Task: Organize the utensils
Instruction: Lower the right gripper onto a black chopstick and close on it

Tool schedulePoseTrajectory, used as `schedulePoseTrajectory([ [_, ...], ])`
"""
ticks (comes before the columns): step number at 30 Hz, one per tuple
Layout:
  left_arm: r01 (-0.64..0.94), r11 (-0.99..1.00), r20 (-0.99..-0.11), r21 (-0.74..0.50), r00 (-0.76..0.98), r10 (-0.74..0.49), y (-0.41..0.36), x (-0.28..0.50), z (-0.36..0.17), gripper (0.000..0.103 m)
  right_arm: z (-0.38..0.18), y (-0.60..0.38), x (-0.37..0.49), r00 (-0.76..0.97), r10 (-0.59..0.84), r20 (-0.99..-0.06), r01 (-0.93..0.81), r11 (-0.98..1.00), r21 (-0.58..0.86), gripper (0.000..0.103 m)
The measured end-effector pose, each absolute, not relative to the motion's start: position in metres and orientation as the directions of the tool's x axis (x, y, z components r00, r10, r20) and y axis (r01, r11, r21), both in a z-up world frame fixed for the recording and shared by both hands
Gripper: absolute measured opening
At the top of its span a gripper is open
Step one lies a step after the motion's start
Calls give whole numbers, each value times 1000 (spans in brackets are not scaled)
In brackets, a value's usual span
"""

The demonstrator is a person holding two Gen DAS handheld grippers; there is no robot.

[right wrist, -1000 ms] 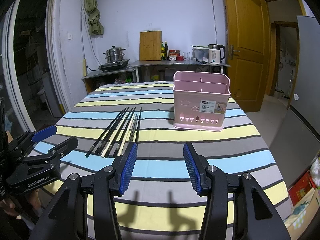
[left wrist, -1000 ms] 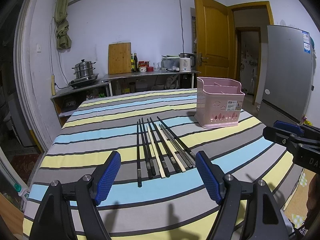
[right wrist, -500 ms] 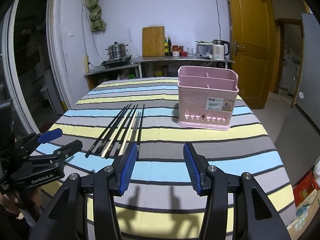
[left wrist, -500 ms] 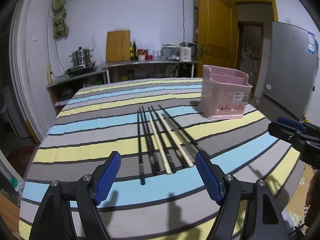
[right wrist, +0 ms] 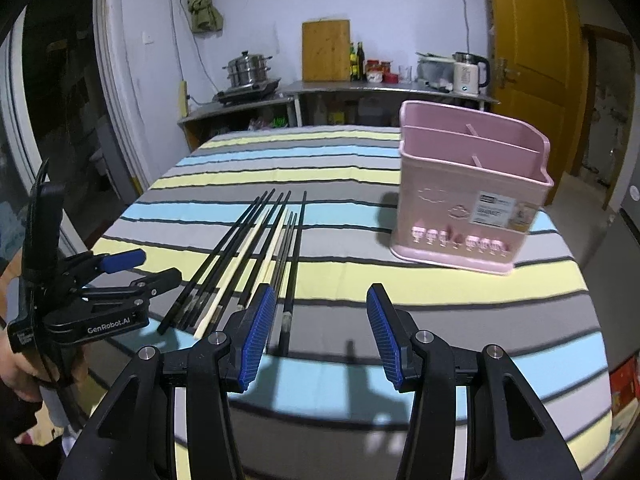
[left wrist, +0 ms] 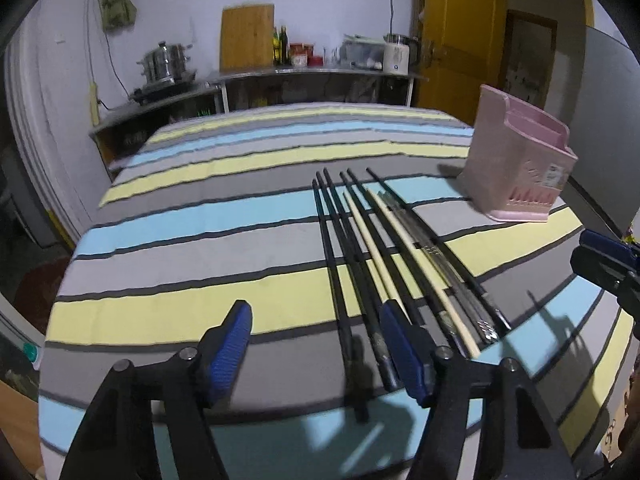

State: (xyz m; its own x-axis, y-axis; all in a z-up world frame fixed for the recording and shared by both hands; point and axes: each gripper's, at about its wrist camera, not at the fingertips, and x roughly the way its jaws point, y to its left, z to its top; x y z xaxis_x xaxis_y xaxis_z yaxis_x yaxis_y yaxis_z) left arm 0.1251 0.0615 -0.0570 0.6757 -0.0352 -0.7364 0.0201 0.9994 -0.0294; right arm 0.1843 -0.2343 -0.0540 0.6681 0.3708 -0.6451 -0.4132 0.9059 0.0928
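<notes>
Several chopsticks [left wrist: 380,256], black, cream and metal, lie side by side on the striped tablecloth [left wrist: 200,220]. A pink utensil basket [left wrist: 516,172] stands upright to their right, with nothing showing in its compartments [right wrist: 472,200]. My left gripper [left wrist: 316,344] hangs low over the chopsticks' near ends with its jaws closing. One black chopstick runs between the pads, which do not press on it. My right gripper [right wrist: 320,332] is open, just right of the chopsticks [right wrist: 256,256], and holds nothing. Each gripper shows at the edge of the other's view: the left gripper [right wrist: 160,267] and the right gripper [left wrist: 592,252].
Beyond the table's far edge stands a counter [right wrist: 360,88] with a steamer pot [right wrist: 246,68], a wooden cutting board [right wrist: 326,50], bottles and a kettle [right wrist: 466,72]. A yellow door [right wrist: 532,40] is at the back right. A hand [right wrist: 16,372] holds the left gripper.
Both grippers have moved forward and down toward the chopsticks. The left jaws have narrowed, and the near chopstick ends now lie between and under its pads.
</notes>
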Motion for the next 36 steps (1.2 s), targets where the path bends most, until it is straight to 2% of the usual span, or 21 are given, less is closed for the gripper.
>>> schedulePoseTrajectory([
  [6,26,996,-781,-91,619,-87,70,153,-69,59,-69,-213,222,609,391,-691,-448,888,108,48],
  [10,27,994,-797,-104,595,-99,70,171,-76,49,-80,-199,244,567,397,-722,-467,877,116,32],
  [14,28,994,-810,-105,577,-102,70,184,-81,42,-90,-187,263,537,394,-746,-481,870,113,26],
  [19,31,996,-810,-89,580,-90,70,195,-81,41,-102,-180,282,501,392,-772,-478,869,132,19],
  [36,46,999,-820,-16,571,-40,61,214,-82,40,-111,-161,308,461,389,-798,-486,863,140,18],
])
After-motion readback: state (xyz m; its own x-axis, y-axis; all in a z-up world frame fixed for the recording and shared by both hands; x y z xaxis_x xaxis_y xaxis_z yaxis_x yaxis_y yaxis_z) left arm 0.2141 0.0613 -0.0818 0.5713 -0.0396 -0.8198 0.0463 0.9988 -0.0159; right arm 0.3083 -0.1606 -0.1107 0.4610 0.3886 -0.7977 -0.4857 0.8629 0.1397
